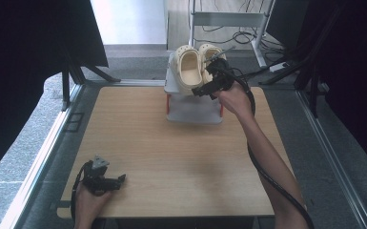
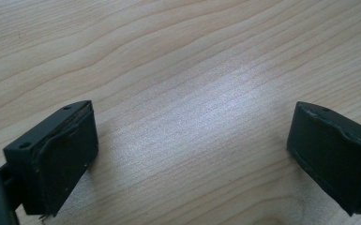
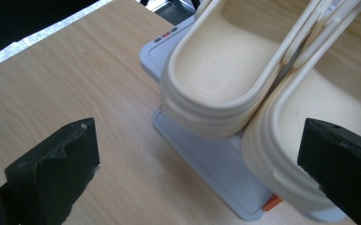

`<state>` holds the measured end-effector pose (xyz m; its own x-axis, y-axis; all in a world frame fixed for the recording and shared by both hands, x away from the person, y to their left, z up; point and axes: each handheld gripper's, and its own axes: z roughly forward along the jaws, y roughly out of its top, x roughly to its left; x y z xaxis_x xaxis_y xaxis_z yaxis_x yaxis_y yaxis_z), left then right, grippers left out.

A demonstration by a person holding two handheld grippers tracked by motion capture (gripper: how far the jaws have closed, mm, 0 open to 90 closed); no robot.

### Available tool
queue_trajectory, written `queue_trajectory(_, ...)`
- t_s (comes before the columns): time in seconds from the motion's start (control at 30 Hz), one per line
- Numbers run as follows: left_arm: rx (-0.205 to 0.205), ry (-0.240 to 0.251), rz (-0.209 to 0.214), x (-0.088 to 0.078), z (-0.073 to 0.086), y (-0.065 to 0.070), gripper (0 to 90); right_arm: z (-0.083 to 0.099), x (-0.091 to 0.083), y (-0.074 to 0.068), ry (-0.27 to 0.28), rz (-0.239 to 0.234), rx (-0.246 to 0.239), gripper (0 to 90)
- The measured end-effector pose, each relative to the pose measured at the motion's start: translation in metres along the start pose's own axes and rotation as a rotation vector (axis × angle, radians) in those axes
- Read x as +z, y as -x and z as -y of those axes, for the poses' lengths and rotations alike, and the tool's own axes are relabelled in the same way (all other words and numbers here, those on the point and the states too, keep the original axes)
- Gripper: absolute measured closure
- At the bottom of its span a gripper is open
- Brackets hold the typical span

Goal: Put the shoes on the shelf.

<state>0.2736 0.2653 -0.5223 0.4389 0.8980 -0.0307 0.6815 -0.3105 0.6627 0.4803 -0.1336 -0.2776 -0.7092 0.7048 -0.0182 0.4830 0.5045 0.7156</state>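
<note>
From the high view, two cream-coloured foam clogs, a left clog (image 1: 187,67) and a right clog (image 1: 208,53), sit side by side on the upper tier of a small light-grey two-tier plastic rack (image 1: 193,110) at the far middle of the pale wooden worktop (image 1: 171,157). The right tongs (image 1: 215,76) hang just in front of the right clog, while the left tongs (image 1: 106,180) rest at the near left corner, well apart from the shoes. The left gripper view has the left tongs released, jaws spread wide over bare wood grain with nothing between them. In the right gripper view the right tongs (image 3: 201,164) are likewise released, jaws wide apart, with the heel of the right clog (image 3: 309,117) lying toward the right-hand jaw and the heel of the left clog (image 3: 215,75) above the gap; whether that jaw touches the shoe cannot be told. The step in hand looks like work on the right clog at the rack; done well, the jaws would centre on one heel rim alone, clear of its touching neighbour, so the rack does not tip. Counted: two clogs, one rack, two tongs.
</note>
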Motion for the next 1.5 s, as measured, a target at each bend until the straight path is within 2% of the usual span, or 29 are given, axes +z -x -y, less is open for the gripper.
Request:
queue_trajectory(0.6,0.000,0.001,-0.001,0.000,0.000,0.000,2.1,0.075,-0.018,-0.006,0.047,-0.087,0.003,0.0)
queue_trajectory(0.77,0.001,0.001,-0.001,0.000,0.000,0.000,2.1,0.096,-0.022,-0.013,0.052,-0.081,-0.005,0.0)
queue_trajectory(0.9,0.001,0.001,-0.002,0.000,0.000,0.000,2.1,0.114,-0.023,-0.017,0.043,-0.096,0.001,0.0)
queue_trajectory(1.17,0.000,0.000,-0.001,0.000,0.000,0.000,2.1,0.148,-0.024,-0.020,0.037,-0.097,-0.009,0.0)
queue_trajectory(1.5,-0.003,-0.001,0.000,0.000,0.000,0.000,2.1,0.192,-0.035,-0.015,0.074,-0.082,0.042,0.0)
